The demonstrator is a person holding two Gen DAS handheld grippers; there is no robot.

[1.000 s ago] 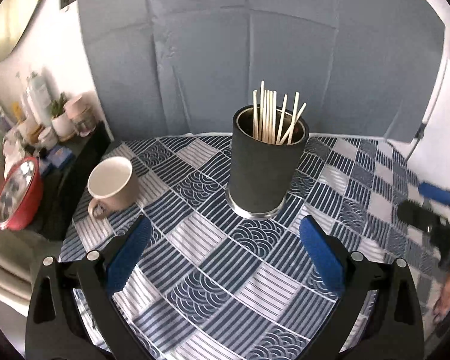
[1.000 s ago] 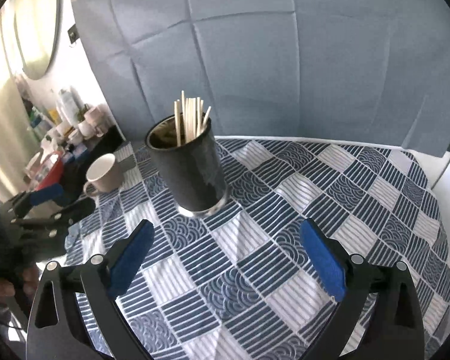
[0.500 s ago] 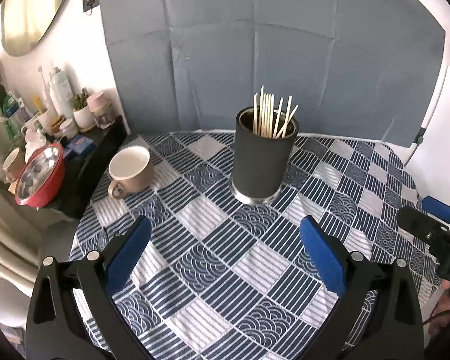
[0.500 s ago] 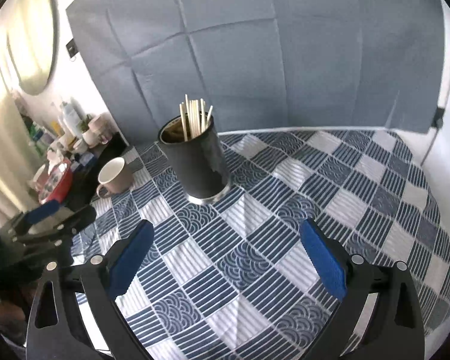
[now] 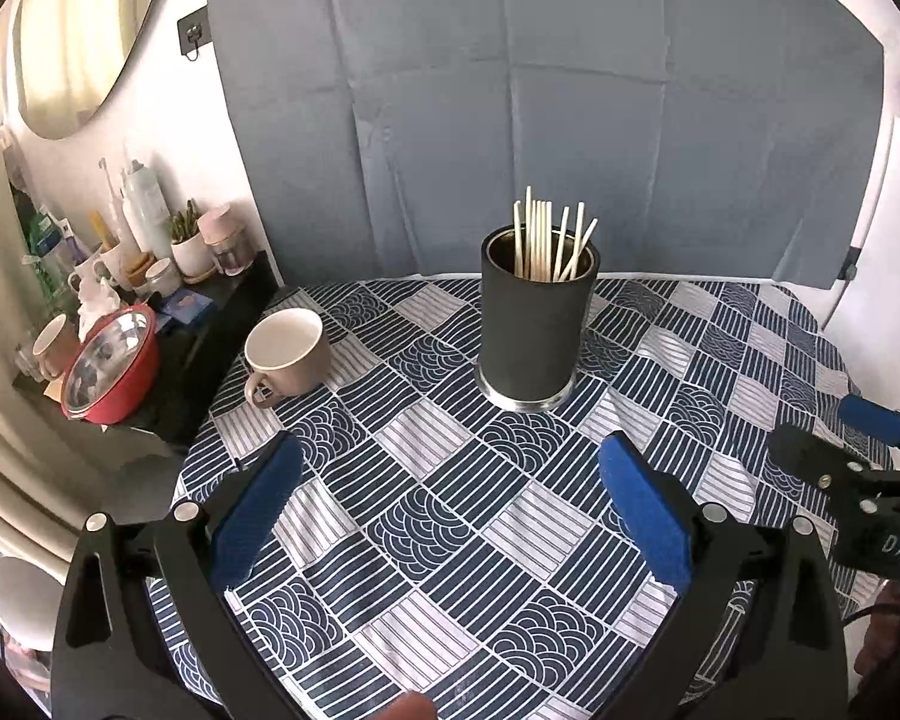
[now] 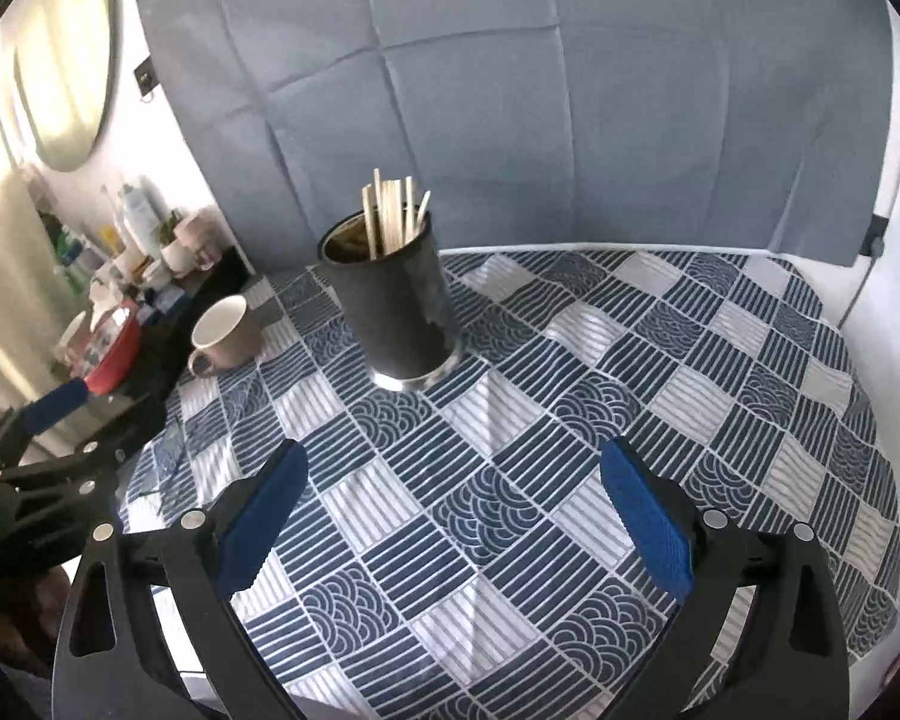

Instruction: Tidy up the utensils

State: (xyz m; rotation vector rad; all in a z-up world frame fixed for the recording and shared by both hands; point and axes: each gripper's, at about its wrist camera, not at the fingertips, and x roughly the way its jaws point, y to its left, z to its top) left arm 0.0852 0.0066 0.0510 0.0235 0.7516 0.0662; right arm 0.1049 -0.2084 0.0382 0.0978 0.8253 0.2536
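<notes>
Blue pads line both sets of jaws. The left gripper [image 5: 447,507] is held with its jaws wide apart and nothing between them, above the near part of the bench [image 5: 450,540]. The right gripper [image 6: 450,510] is likewise spread wide and empty, above the same patterned cloth. In the left wrist view the right gripper [image 5: 834,450] is seen at the right edge; in the right wrist view the left gripper [image 6: 78,420] is seen at the left edge. Neither touches anything on the bench.

Beyond the jaws, a dark cylindrical utensil holder [image 5: 537,321] with a metal base ring is seen standing upright near the middle of the bench, well apart from both grippers. A bundle of pale wooden chopsticks [image 5: 549,240] is held inside it, ends upward, a few leaning toward the right rim. In the right wrist view the holder [image 6: 390,306] and chopsticks [image 6: 390,213] appear left of centre.

A beige mug [image 5: 288,351] is set to the left of the holder, near the bench edge, handle toward the camera, apart from the holder.

The bench is covered by a blue-and-white checked cloth [image 6: 570,450] with wave and stripe squares. A grey-blue backdrop [image 5: 540,90] hangs behind. Left of the bench, a dark side shelf [image 5: 210,324] carries a red bowl [image 5: 114,366], bottles and small pots. An oval mirror [image 6: 66,54] is seen on the wall.
</notes>
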